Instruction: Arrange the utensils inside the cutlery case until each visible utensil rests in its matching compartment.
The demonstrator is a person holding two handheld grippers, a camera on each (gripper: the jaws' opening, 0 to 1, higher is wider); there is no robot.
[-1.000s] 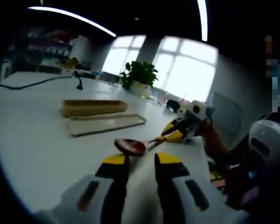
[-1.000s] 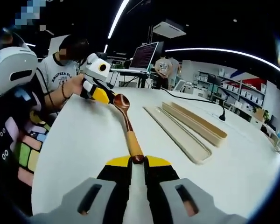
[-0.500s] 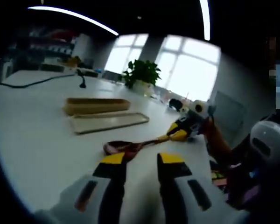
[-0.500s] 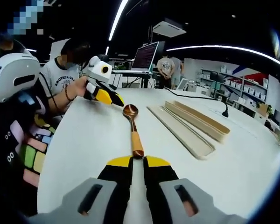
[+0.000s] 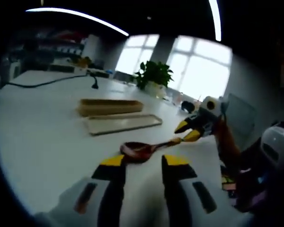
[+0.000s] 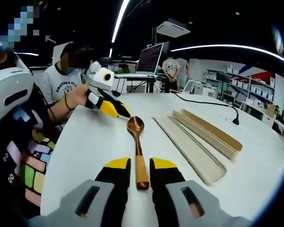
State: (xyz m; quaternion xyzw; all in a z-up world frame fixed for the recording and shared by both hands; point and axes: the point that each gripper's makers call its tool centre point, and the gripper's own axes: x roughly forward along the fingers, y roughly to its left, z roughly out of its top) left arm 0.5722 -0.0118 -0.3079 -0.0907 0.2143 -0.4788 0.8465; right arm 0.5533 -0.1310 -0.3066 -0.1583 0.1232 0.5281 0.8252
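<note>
wooden spoon (image 6: pixel 137 153): reddish-brown bowl, orange-tan handle, dark end | cutlery case (image 6: pixel 210 132): tan | case lid (image 6: pixel 190 149): pale beige | right gripper (image 6: pixel 136 170): yellow tips, black jaws, grey body | left gripper (image 6: pixel 115 109): yellow-black, white housing | table (image 6: pixel 85 151): white | plant (image 5: pixel 155 74): green

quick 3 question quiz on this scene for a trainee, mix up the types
1. True or false: the wooden spoon lies inside the case.
2. The spoon's handle end sits: A) between the right gripper jaws B) on the flat lid C) under the plant.
3. Fill in: the left gripper points at the spoon's ____.

Key: 1 false; 2 A; 3 bowl.
</note>
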